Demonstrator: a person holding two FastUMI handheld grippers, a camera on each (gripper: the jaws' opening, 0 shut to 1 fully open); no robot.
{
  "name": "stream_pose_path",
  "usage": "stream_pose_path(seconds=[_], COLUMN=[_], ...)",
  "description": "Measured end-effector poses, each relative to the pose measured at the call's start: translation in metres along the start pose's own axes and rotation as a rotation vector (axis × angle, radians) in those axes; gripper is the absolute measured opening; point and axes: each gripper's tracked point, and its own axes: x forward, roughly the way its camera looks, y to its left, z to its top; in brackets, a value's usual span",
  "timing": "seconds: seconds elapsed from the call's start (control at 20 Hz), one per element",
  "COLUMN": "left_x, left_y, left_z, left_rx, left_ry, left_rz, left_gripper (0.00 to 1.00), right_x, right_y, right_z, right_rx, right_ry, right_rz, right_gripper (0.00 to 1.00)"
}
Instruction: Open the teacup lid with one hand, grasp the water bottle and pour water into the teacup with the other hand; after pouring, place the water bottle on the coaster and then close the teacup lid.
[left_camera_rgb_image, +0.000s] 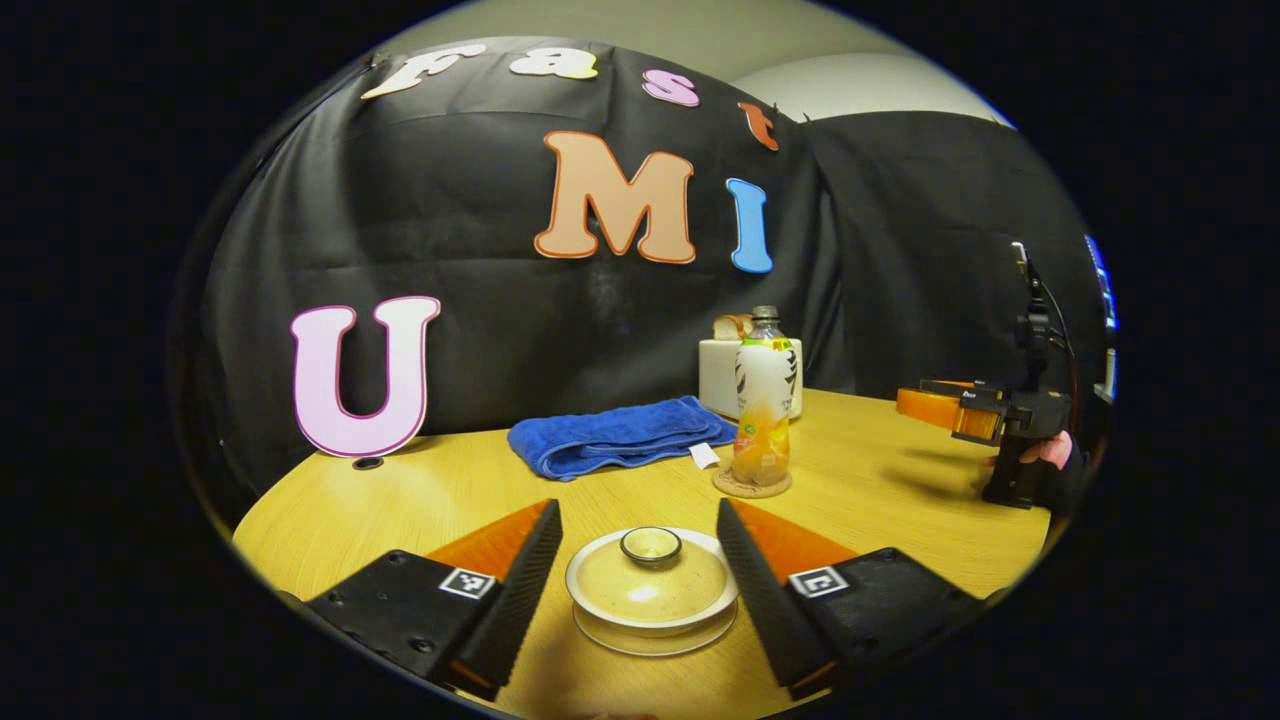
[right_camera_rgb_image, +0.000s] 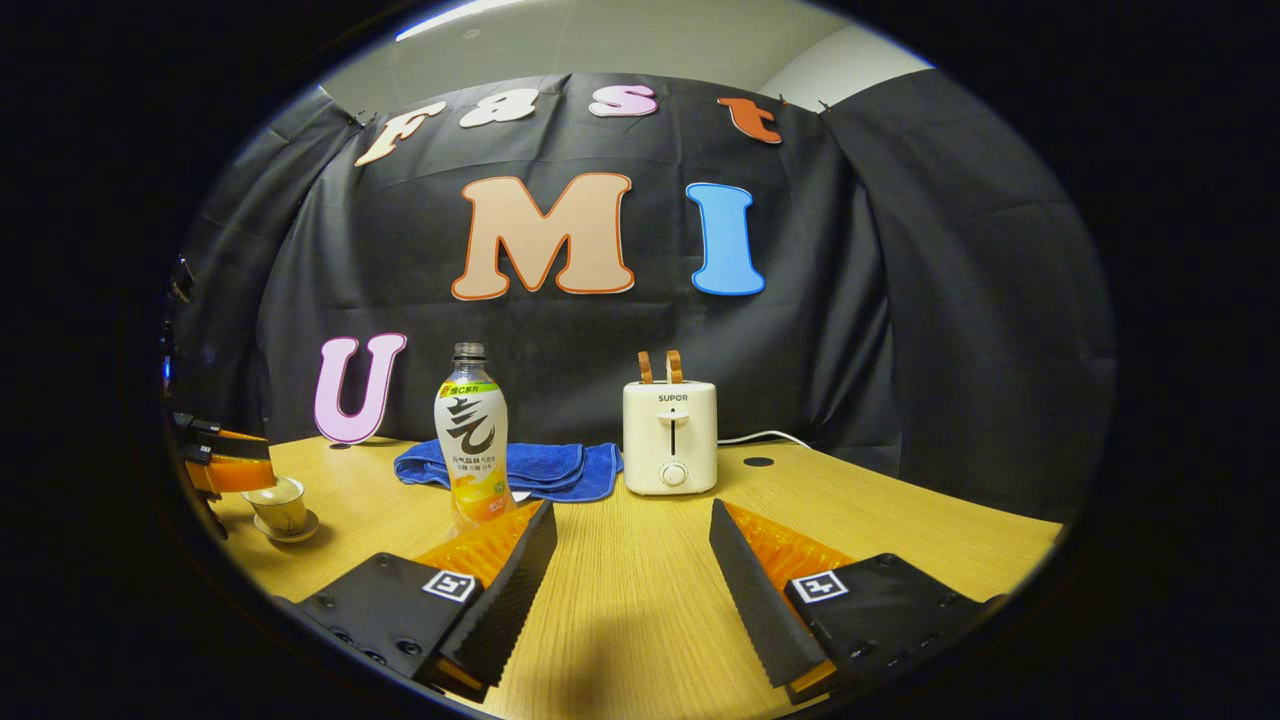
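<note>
Your left gripper (left_camera_rgb_image: 636, 560) has its fingers wide apart, one on each side of the small cream ceramic teacup (left_camera_rgb_image: 652, 592), and neither finger touches it. The round lid (left_camera_rgb_image: 650, 578) is on the cup, with a little knob (left_camera_rgb_image: 651, 545) on top. This lid is probably light, smooth and fragile, so take it by the knob or close gently on the rim.

Your right gripper (right_camera_rgb_image: 632, 560) is also open and holds nothing, level above the light wooden table (right_camera_rgb_image: 900, 530). In the right gripper view, the clear plastic bottle with orange drink (right_camera_rgb_image: 471, 445) stands upright at about 10 o'clock from the fingers, near the left one. In the left gripper view it rests on the round cork coaster (left_camera_rgb_image: 751, 484). It looks partly full, a little heavy and slippery; I think the middle of the body is the best place to hold.
</note>
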Motion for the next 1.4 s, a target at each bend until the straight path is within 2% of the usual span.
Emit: stream_pose_path(seconds=[0.05, 0.15, 0.35, 0.4, 0.55, 0.6, 0.65, 0.85, 0.9, 1.0, 1.05, 1.1, 1.4], left_x=[-0.003, -0.008, -0.027, -0.032, -0.055, -0.062, -0.069, -0.093, -0.098, -0.107, -0.110, -0.111, -0.114], left_y=[0.002, 0.005, 0.022, 0.029, 0.053, 0.062, 0.071, 0.106, 0.112, 0.121, 0.123, 0.125, 0.126], left_z=[0.004, 0.008, 0.009, 0.009, 0.009, 0.007, 0.006, 0.002, 0.003, 0.002, 0.001, 0.001, 0.001], left_rx=[0.000, 0.004, -0.015, -0.024, -0.022, -0.023, -0.023, -0.028, -0.026, -0.027, -0.028, -0.027, -0.026], left_ry=[-0.016, -0.045, -0.067, -0.071, -0.070, -0.069, -0.068, -0.054, -0.054, -0.052, -0.052, -0.052, -0.052], left_rz=[0.014, 0.040, 0.121, 0.153, 0.266, 0.307, 0.350, 0.556, 0.598, 0.671, 0.692, 0.708, 0.733], left_gripper=[0.99, 0.98, 0.98, 0.98, 0.97, 0.97, 0.98, 0.98, 0.98, 0.98, 0.98, 0.98, 0.98], right_x=[0.000, 0.000, 0.000, 0.000, 0.000, 0.000, 0.000, 0.000, 0.000, 0.000, 0.000, 0.000, 0.001], right_y=[0.000, 0.000, 0.000, 0.000, 0.000, 0.000, 0.000, 0.000, 0.000, 0.001, 0.001, 0.001, 0.000], right_z=[0.000, 0.000, 0.000, 0.000, 0.000, 0.000, 0.000, 0.000, 0.000, 0.000, -0.001, 0.000, 0.000], right_rx=[0.000, 0.000, 0.000, 0.000, 0.000, 0.000, 0.000, 0.000, 0.000, 0.000, 0.000, 0.000, 0.000], right_ry=[0.000, -0.001, -0.001, -0.001, -0.001, -0.001, -0.001, -0.001, -0.001, -0.001, -0.001, -0.001, -0.001], right_rz=[0.000, 0.000, 0.000, 0.000, 0.000, 0.000, -0.001, -0.001, -0.001, -0.001, -0.001, -0.001, -0.001], right_gripper=[0.97, 0.94, 0.94, 0.97, 0.97, 0.94, 0.97, 0.94, 0.98, 0.94, 0.97, 0.94, 0.94])
